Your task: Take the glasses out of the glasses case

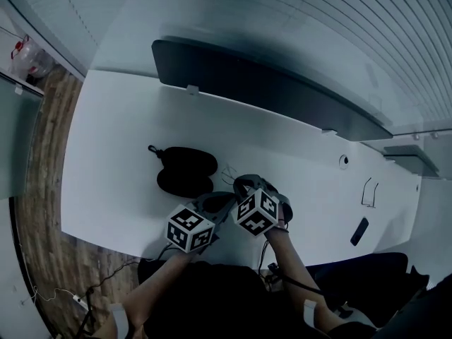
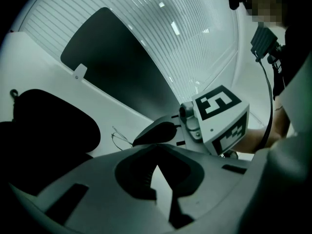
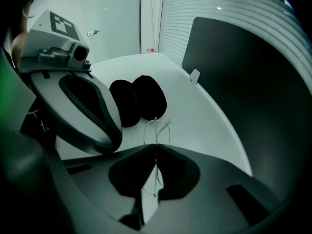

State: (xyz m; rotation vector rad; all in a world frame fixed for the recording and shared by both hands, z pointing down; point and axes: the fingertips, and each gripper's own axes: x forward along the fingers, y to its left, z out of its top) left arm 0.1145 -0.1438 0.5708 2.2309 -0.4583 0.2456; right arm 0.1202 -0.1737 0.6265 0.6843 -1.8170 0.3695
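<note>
The head view looked steeply down on the white bench (image 1: 113, 140) from above. The left tool (image 2: 156, 146) view sat close behind its own jaws, facing almost level across the bench; the right tool (image 3: 156, 146) view, equally close, tilted down at it. All three shared the black glasses case (image 1: 185, 169) and the glasses (image 3: 156, 121)

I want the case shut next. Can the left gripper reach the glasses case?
Probably yes: the open glasses case lies close by the left gripper, with only bare table between.
</note>
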